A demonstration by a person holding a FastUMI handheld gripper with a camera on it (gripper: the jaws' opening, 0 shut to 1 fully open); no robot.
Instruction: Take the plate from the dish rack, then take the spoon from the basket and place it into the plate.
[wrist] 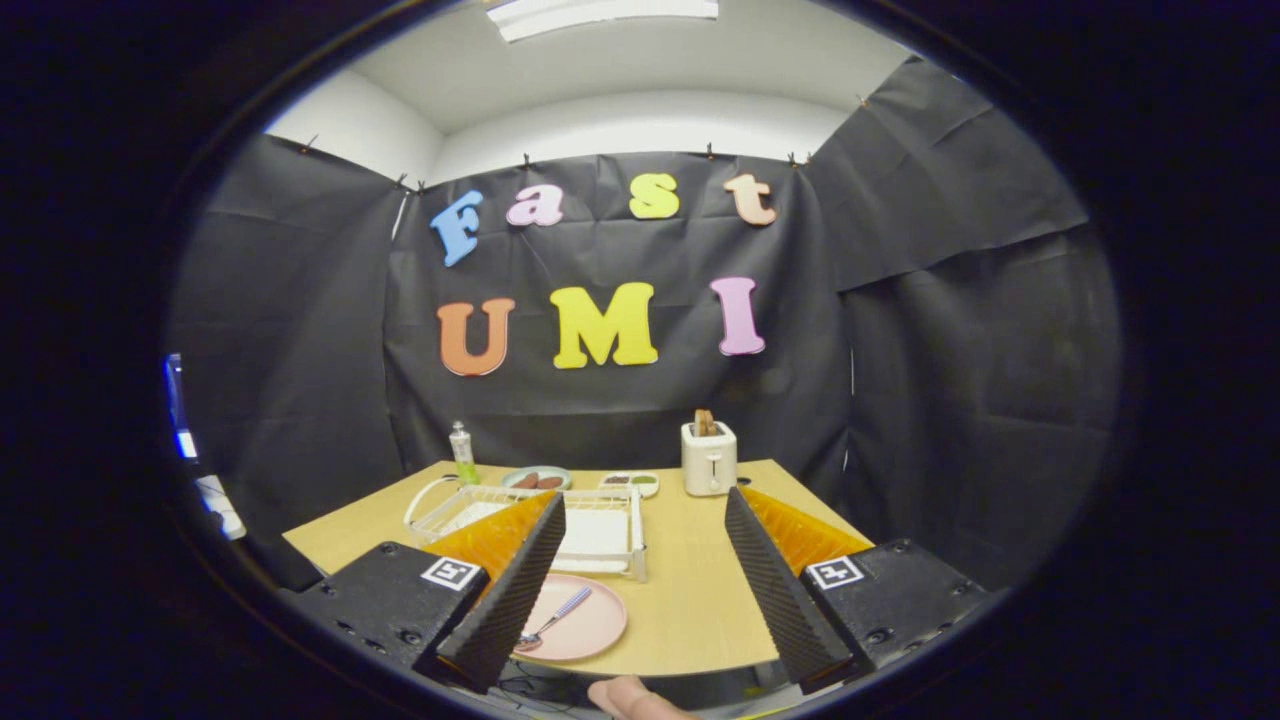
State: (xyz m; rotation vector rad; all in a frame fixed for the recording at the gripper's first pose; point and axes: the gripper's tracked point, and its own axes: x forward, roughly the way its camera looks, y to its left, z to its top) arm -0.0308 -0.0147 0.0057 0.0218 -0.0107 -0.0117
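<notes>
So right now your gripper (640, 590) is held up above the near edge of the wooden table (690, 600), and the jaws are spread wide apart with nothing at all between them, just bare tabletop showing in the gap. The pink plate (585, 625) sits flat on the table near its front edge, just beside your left finger, which covers part of its rim. The spoon (553, 618) is already lying in the plate, bowl end toward you and handle angled away toward the rack. Right behind the plate there's the white wire dish rack (600, 530) with a looped handle on its far-left side, and your left finger hides some of it too. Further back along the far edge you've got a small bottle with green liquid (462, 453), a round dish (537, 479) with a couple of brown pieces in it, and a little tray (631, 482) with dark and green bits. A white toaster (709, 458) with toast sticking out stands beyond your right finger. A fingertip (630, 697) pokes in below the table's front edge.
</notes>
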